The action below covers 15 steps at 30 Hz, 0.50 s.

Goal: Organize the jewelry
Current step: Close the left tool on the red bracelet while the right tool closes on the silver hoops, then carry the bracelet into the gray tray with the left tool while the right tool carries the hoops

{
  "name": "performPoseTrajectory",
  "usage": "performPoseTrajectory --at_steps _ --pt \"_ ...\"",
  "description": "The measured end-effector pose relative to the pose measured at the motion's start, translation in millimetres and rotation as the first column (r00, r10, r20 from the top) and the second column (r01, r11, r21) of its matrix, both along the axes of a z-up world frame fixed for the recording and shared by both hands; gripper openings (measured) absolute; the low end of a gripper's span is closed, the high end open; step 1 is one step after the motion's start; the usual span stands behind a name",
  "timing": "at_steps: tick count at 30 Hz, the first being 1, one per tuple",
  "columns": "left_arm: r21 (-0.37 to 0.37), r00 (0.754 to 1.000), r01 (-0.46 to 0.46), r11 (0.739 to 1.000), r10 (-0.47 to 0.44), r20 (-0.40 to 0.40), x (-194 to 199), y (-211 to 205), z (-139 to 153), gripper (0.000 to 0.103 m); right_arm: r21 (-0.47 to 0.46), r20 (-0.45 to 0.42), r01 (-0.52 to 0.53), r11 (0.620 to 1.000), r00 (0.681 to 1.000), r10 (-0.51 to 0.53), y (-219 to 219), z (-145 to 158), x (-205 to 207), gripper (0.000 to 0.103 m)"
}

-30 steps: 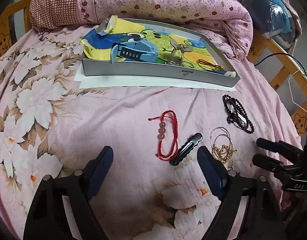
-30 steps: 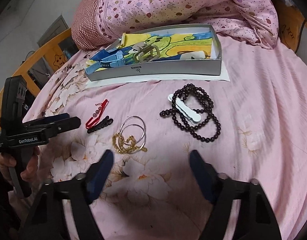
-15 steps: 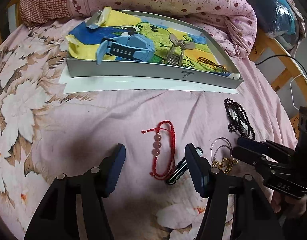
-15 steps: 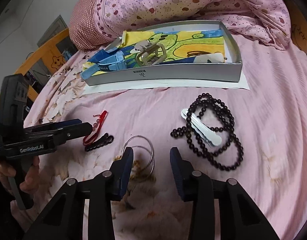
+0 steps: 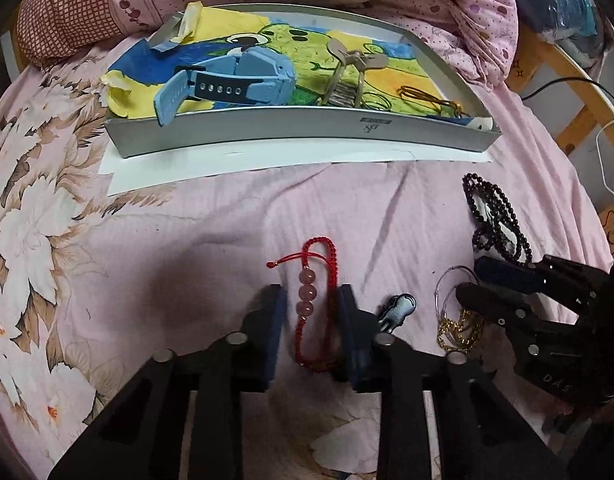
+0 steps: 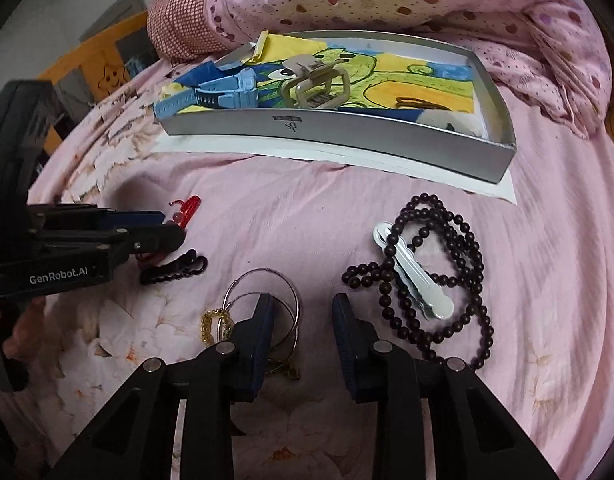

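Both sets of fingers have narrowed — the left gripper [image 5: 310, 312] now brackets the red bracelet [image 5: 315, 304] on the bed, the right gripper [image 6: 301, 330] straddles the hoop earrings [image 6: 263, 300] — grabs look imminent.

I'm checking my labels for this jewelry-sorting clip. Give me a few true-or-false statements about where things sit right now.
1. The left hand-held gripper straddles the red string bracelet. True.
2. The blue watch lies on the bedsheet outside the grey tray. False: it is in the tray, its strap hanging over the front wall.
3. A white hair clip lies among the dark bead necklace. True.
4. The black hair clip is in the tray. False: it lies on the bedsheet.
5. The right hand-held gripper has lifted the hoop earrings. False: they lie on the sheet.
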<state>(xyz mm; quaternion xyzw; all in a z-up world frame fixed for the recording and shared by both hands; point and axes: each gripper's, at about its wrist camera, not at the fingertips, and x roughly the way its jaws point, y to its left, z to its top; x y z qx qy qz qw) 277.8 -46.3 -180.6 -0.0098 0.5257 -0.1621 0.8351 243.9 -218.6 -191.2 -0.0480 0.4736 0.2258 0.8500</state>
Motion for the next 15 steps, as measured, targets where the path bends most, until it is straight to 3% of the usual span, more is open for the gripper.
performPoseTrajectory --at_steps 3,4,7,12,15 --pt "0.008 1.0 0.006 1.0 -0.006 0.001 -1.7 -2.1 -1.2 0.008 -0.016 0.012 0.0 1.0 1.0 0.0 3.1 -0.9 0.3 0.023" --pt "0.007 1.0 0.007 1.0 -0.007 0.0 -1.9 -1.8 -1.2 0.006 -0.015 0.013 -0.001 1.0 1.0 0.001 3.5 -1.0 0.5 0.015" --pt "-0.009 1.0 -0.003 1.0 0.003 -0.007 -1.0 0.5 0.1 0.006 0.004 0.012 0.008 1.0 1.0 -0.008 2.7 -0.5 1.4 0.007" --pt "-0.037 0.999 -0.035 0.999 0.035 0.004 -2.7 4.5 6.6 0.005 0.127 -0.019 0.063 0.99 0.998 -0.062 -13.9 7.1 6.7 0.004" --pt "-0.046 0.999 -0.048 0.998 0.049 0.023 -4.7 5.4 13.7 0.005 0.147 0.018 0.068 0.987 0.997 -0.071 -16.9 20.1 5.3 0.004"
